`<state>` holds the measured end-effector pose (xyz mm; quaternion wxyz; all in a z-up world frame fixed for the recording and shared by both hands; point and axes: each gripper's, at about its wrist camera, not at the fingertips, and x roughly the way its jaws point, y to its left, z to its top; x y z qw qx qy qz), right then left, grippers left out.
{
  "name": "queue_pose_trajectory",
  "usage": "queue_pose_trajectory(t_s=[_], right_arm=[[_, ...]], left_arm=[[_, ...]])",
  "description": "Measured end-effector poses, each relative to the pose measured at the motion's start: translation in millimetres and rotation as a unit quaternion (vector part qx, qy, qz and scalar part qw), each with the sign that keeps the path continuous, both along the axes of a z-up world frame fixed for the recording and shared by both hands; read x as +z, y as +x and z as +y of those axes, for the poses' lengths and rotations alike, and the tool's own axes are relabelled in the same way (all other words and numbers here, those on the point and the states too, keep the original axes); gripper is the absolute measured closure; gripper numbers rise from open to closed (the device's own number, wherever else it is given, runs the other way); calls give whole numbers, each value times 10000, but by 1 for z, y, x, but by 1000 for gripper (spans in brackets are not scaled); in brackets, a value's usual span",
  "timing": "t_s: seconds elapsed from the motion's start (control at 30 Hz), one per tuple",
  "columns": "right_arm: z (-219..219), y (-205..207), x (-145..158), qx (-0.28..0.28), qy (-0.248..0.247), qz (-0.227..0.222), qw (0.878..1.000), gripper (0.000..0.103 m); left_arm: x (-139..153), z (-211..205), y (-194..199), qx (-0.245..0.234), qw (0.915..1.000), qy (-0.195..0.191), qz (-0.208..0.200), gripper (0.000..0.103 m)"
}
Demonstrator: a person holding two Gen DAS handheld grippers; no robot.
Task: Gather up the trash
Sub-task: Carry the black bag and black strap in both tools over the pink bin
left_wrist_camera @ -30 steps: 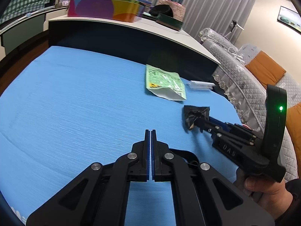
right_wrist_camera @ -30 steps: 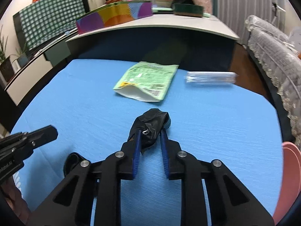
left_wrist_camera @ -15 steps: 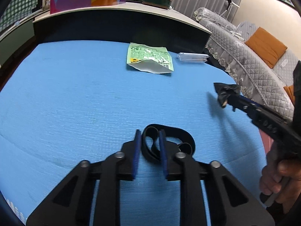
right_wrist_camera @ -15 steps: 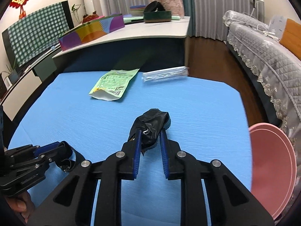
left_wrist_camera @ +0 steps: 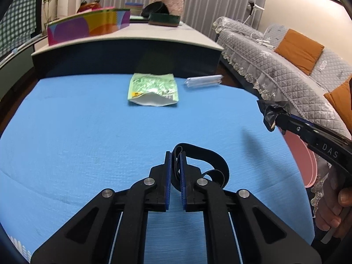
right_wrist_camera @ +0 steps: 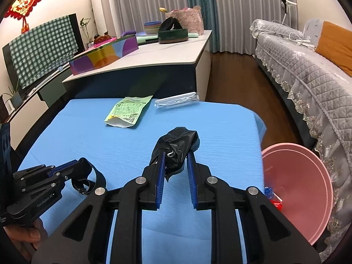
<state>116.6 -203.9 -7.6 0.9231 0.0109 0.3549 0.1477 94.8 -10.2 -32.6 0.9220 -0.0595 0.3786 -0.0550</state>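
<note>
The table (left_wrist_camera: 77, 132), padded in ribbed blue foam, carries the litter; the smooth pink bin (right_wrist_camera: 303, 187) stands low off its right edge so that scraps can drop straight in. A flat green pouch (left_wrist_camera: 154, 88) and a clear wrapper (left_wrist_camera: 203, 80) lie at the far side, ungathered. Your right gripper (right_wrist_camera: 175, 160) is clenched on a crumpled black film wad (right_wrist_camera: 176, 143), raised near the bin. Your left gripper (left_wrist_camera: 175, 165), its jaws having just been closing, pinches a limp black band (left_wrist_camera: 202, 156).

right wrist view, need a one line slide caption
Right hand-held gripper shut on crumpled black plastic above blue table, pink bin alongside.
</note>
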Motion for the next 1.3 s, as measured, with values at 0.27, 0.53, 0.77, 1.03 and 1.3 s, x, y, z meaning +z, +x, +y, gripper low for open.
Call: queue_pose_trajectory(t_s=[0.27, 0.53, 0.77, 1.03, 1.3], right_arm=[[-15, -20, 13, -75, -66, -112, 9999, 83], [-45, -37, 52, -336, 114, -326, 9988, 83], [-78, -48, 90, -475, 161, -538, 9973, 83], [-125, -51, 114, -663, -70, -792, 9946, 83], [-171, -49, 98, -1233, 49, -863, 9886, 83]], left_arm=[[15, -15, -9, -187, 9995, -1, -266, 96], [31, -35, -17, -441, 9973, 53, -587, 96], [43, -53, -20, -632, 9952, 10, -747, 96], [50, -80, -20, -892, 9926, 2, -821, 96], [44, -105, -9, -1057, 9921, -28, -677, 96]])
